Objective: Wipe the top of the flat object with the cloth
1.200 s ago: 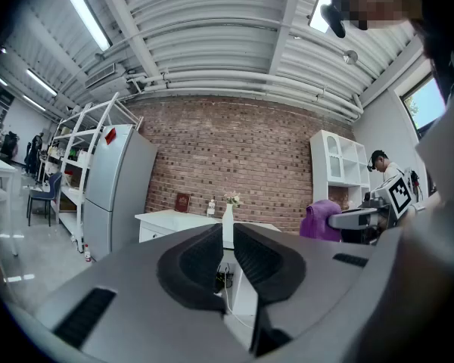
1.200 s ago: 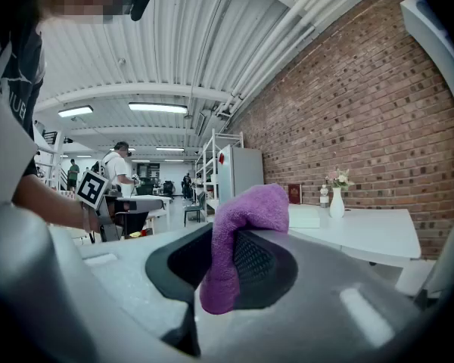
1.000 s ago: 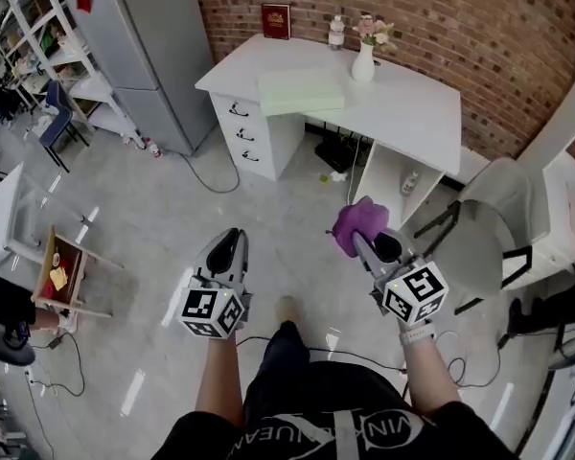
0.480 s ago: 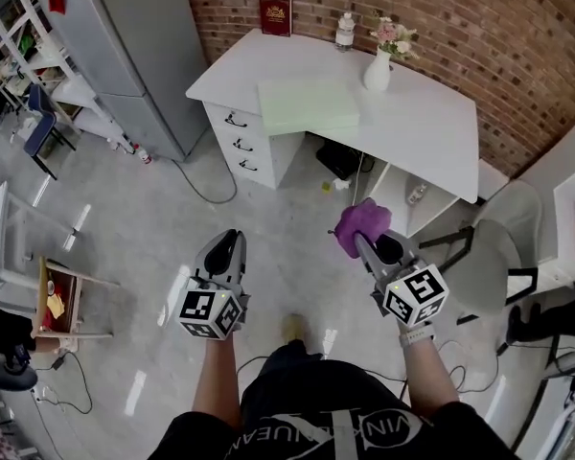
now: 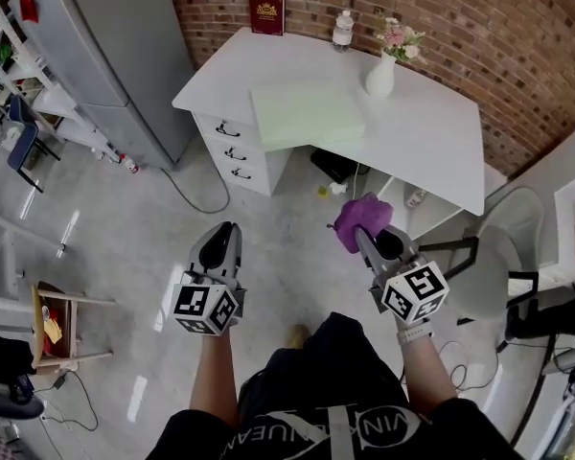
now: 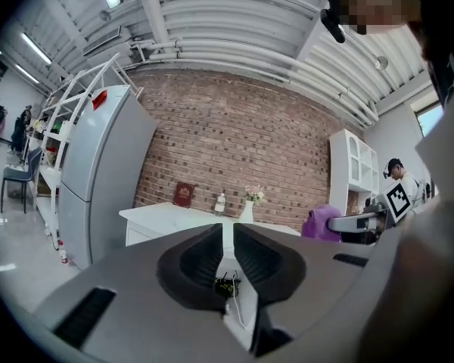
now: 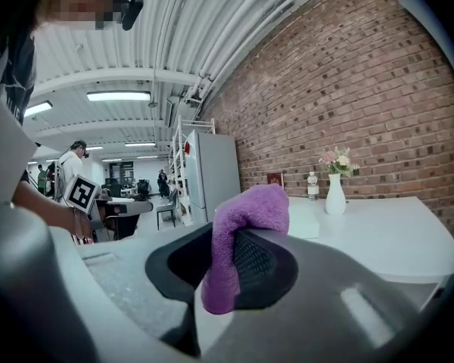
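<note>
**Q:** Which step are you carrying out here?

**A:** You are standing in front of the white desk [image 5: 431, 132], short of it. By my reading you are making the approach, and wiping is not yet under way. Your right gripper [image 5: 369, 241] is clamping the purple cloth [image 5: 357, 220]. The cloth is bulging up between and over the jaws and hanging in the air in front of the desk, apart from it. Your left gripper [image 5: 226, 230] is carrying nothing, and its jaws are sitting together with only a thin slit between them.

**Q:** Where is the thing to be wiped?

**A:** The pale green flat object [image 5: 307, 113] is lying on the desk top, toward the desk's front edge and above its drawers [image 5: 232, 151]. A white vase [image 5: 380, 75] of flowers is standing just beside the object's far right corner. A small bottle [image 5: 342, 30] and a red book [image 5: 266, 12] are sitting at the back of the desk, against the brick wall.

**Q:** What is the next move asking of you?

**A:** Probably closing on the desk, then lowering the cloth flat onto the green top. You are likely needing to steer clear of the vase at the far end of each stroke. The free left gripper may be needed for bracing the object if it slides.
</note>
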Available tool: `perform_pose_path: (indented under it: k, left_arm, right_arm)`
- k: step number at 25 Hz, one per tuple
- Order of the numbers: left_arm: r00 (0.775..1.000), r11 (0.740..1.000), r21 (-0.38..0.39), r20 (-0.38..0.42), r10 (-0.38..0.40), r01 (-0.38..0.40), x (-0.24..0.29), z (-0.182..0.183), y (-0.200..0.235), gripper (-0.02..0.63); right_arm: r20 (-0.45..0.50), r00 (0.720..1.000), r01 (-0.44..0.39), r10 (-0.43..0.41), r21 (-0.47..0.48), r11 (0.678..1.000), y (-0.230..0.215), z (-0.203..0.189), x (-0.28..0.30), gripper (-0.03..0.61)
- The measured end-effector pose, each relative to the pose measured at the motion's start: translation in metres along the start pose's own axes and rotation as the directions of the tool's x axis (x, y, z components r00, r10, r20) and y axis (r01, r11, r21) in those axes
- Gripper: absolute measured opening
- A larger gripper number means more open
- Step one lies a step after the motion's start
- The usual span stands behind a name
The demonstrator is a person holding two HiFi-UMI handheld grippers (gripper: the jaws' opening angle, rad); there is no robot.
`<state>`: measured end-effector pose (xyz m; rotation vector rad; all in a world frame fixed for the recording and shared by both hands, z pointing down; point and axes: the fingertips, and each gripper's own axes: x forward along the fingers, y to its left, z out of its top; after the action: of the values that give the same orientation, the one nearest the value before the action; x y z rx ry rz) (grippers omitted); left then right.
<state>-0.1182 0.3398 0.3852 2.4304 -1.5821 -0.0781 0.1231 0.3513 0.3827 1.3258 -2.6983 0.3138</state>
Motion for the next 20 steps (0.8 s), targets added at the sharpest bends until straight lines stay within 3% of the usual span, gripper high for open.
perform_pose_path:
  k: [11,20]
  left_arm:
    - [0.998,0.999,-0.001,-0.041,0.046,-0.046,0.07,0.001,0.059,0.043]
    - [0.999,0.999,-0.017,-0.025,0.034,-0.035,0.179,0.029,0.089,0.043]
  right_arm:
    - [0.003,0.999,-0.045,0.045,0.053,0.998,-0.055,0.017,0.107,0.061]
    - [-0.039,0.991,-0.125,0.127,0.044,0.991,-0.113,0.051,0.205,0.061]
